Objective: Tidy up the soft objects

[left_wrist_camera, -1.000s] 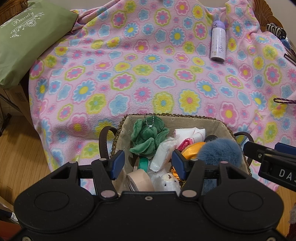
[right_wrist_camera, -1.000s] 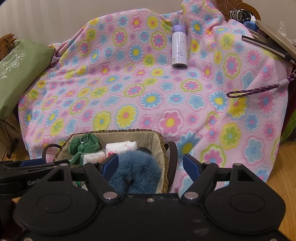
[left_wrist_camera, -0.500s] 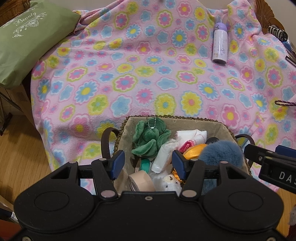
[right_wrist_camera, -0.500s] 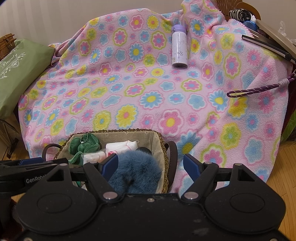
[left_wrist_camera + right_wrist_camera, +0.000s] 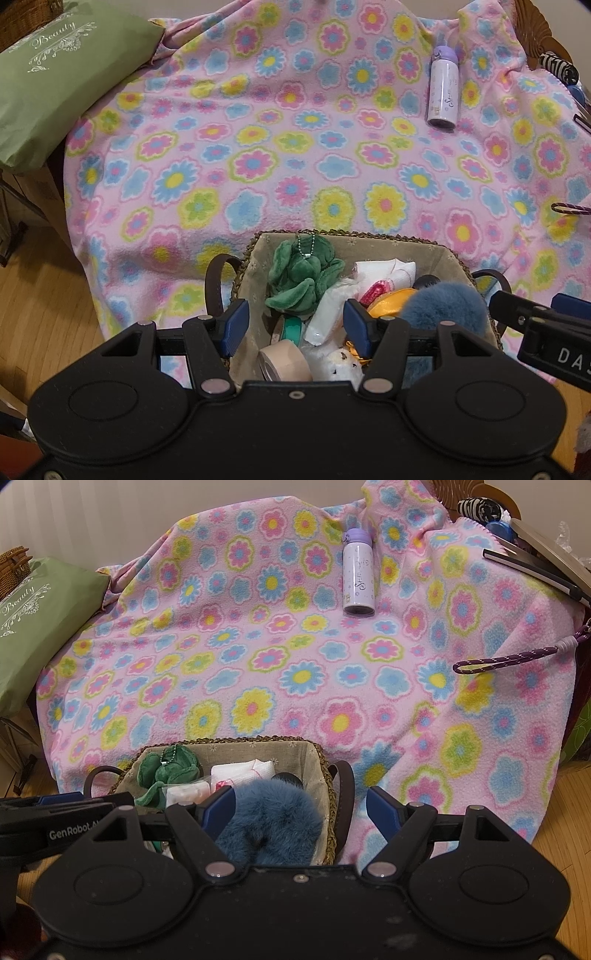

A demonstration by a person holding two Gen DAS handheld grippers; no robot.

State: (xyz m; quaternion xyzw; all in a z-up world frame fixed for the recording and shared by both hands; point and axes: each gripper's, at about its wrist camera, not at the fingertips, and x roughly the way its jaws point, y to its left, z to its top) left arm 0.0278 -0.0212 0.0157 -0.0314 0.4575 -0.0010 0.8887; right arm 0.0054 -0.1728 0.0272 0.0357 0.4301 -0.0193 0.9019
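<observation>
A woven basket (image 5: 369, 242) with a beige lining sits on the wood floor against the blanket-covered seat. In it lie a green plush (image 5: 301, 273), a white folded cloth (image 5: 384, 269), an orange satin piece (image 5: 391, 301), a blue fluffy pompom (image 5: 443, 306), a beige tape roll (image 5: 284, 363) and a white spotted plush (image 5: 341, 365). My left gripper (image 5: 295, 326) hovers open over the basket's left half, holding nothing. My right gripper (image 5: 303, 810) is open above the blue pompom (image 5: 273, 827) and the right rim of the basket (image 5: 258, 744), its pads pressing on nothing.
A pink flowered blanket (image 5: 258, 147) covers the seat behind the basket. A lilac bottle (image 5: 357, 574) lies on it at the back right, with a purple cord loop (image 5: 509, 661) farther right. A green bag (image 5: 55, 92) rests at the left. Flat dark items (image 5: 535, 565) sit at the far right.
</observation>
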